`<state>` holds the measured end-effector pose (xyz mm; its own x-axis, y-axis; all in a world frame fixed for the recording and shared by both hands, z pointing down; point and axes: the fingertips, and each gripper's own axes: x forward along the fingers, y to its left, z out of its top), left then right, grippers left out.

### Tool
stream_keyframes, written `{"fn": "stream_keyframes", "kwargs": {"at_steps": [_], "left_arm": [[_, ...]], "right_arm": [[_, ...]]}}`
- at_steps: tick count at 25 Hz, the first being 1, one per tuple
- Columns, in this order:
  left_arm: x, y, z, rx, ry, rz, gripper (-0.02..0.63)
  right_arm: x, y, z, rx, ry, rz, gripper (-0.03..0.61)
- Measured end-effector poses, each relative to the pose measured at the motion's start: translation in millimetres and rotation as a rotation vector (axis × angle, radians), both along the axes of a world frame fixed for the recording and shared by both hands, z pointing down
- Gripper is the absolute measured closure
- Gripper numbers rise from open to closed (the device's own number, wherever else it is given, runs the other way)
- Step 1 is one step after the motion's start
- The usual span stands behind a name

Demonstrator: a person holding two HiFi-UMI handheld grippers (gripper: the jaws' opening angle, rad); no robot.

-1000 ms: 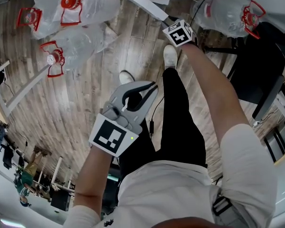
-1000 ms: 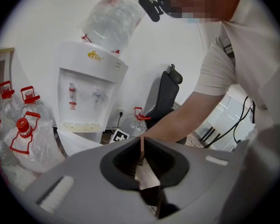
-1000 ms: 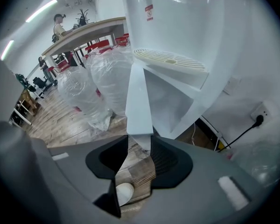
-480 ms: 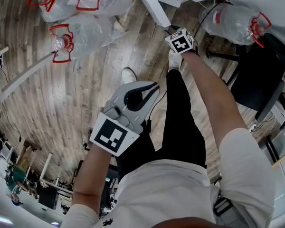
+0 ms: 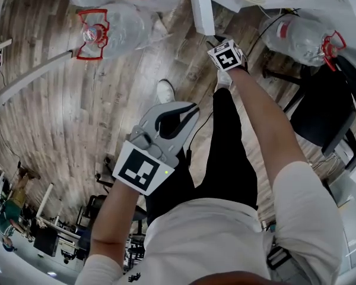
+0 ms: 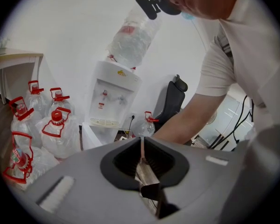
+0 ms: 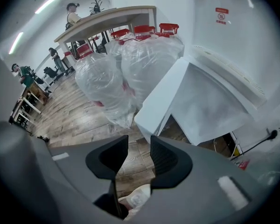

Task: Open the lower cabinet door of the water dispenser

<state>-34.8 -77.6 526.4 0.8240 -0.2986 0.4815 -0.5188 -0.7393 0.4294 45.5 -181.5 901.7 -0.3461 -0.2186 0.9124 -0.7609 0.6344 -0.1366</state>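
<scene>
White cabinet door (image 7: pixel 161 96) has swung wider in the last second. Your right gripper (image 7: pixel 139 143) sits off it, jaws spread and empty. Left gripper (image 6: pixel 142 143) jaws pressed together, so the door looks opened.

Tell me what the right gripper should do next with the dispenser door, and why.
Probably ease the right gripper forward so its open, empty jaws straddle the free edge of the cabinet door, then close. The door stands ajar just beyond the jaws, not touched by them.
</scene>
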Motion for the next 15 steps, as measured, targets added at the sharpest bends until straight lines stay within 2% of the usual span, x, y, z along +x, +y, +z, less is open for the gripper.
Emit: {"fn": "stream_keyframes", "kwargs": {"at_steps": [8, 15], "left_arm": [[-46.1, 2.7, 0.2, 0.008, 0.004, -0.071, 0.555], [-72.4, 5.9, 4.4, 0.004, 0.011, -0.123, 0.555]], "right_arm": [[-53.1, 0.6, -0.6, 0.001, 0.002, -0.094, 0.445], [-93.4, -7.6, 1.4, 0.006, -0.002, -0.173, 0.456]]}}
